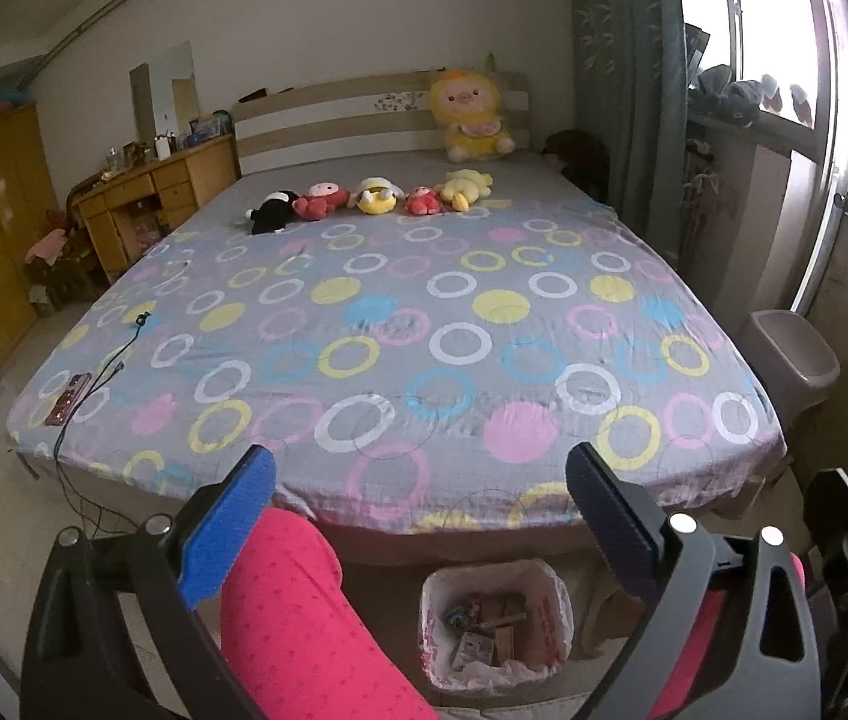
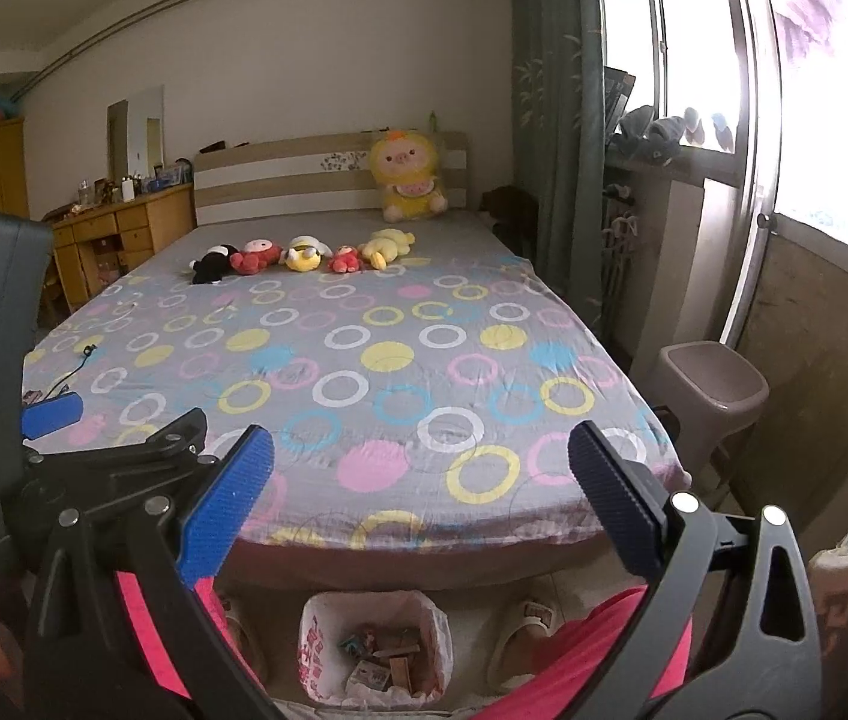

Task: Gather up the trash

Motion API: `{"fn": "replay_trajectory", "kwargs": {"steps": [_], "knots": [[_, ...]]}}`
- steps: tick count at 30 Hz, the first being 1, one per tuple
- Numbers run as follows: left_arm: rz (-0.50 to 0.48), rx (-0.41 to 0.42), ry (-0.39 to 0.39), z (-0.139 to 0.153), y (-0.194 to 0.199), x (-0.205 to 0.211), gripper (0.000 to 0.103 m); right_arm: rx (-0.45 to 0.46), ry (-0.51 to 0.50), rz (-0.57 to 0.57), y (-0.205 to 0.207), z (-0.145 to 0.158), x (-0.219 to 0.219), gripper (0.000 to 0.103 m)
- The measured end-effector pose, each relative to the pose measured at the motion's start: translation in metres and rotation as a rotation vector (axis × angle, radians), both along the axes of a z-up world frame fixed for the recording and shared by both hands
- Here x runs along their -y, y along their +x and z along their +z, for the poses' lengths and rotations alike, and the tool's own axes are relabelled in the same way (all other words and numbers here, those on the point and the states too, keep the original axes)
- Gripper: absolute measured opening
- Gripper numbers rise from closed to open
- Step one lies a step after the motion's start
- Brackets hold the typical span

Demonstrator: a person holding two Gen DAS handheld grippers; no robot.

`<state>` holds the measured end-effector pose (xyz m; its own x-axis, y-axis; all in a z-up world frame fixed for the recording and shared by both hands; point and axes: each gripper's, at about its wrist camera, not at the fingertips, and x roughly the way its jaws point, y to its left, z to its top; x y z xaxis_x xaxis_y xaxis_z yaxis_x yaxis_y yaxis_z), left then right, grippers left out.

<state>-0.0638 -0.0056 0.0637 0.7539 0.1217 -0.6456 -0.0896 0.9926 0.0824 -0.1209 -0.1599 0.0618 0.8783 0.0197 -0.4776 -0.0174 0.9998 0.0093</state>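
Bedroom daylight falls on a wide bed [image 1: 399,324] under a grey sheet printed with coloured rings, and five small plush toys [image 1: 372,199] lie in a row near the headboard below a big yellow plush pig [image 1: 472,115]. You hold both tools raised at the foot of the bed, looking along it. Your left gripper [image 1: 420,483] stands wide with nothing between its blue pads, and your right gripper [image 2: 420,480] is equally wide and empty. On the floor between your pink-trousered legs [image 1: 303,618] sits the trash bin [image 2: 372,642], lined with a white printed bag and already holding small boxes and wrappers [image 2: 381,660].

No loose trash shows on the sheet. A power strip [image 1: 66,399] and its black cable [image 1: 102,375] lie at the bed's left edge, so a hasty sweep there could snag the cable. The toys could be mistaken for litter. With the bin this close to your feet, a careless step could tip it and spill the collected pieces.
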Motion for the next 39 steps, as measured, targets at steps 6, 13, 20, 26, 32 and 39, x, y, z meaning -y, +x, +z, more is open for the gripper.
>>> {"fn": "replay_trajectory", "kwargs": {"steps": [6,13,20,26,32,39], "knots": [[-0.003,-0.031,0.003,-0.003,0.003,-0.002,0.095,-0.011,-0.005,-0.005,0.0,0.001,-0.001,0.096],[-0.011,-0.055,-0.004,-0.009,0.005,-0.003,0.095,-0.025,-0.011,-0.007,0.002,-0.002,-0.003,0.096],[-0.016,-0.063,-0.01,-0.01,0.006,-0.004,0.095,-0.025,-0.012,-0.009,0.002,-0.001,-0.003,0.096],[-0.021,-0.069,-0.017,-0.011,0.005,-0.004,0.095,-0.024,-0.015,-0.013,0.0,-0.002,-0.001,0.096],[-0.021,-0.069,-0.017,-0.011,0.005,-0.004,0.095,-0.022,-0.017,-0.014,0.0,-0.001,-0.001,0.096],[-0.022,-0.07,-0.015,-0.011,0.005,-0.005,0.095,-0.021,-0.018,-0.016,0.0,-0.002,-0.001,0.096]]}}
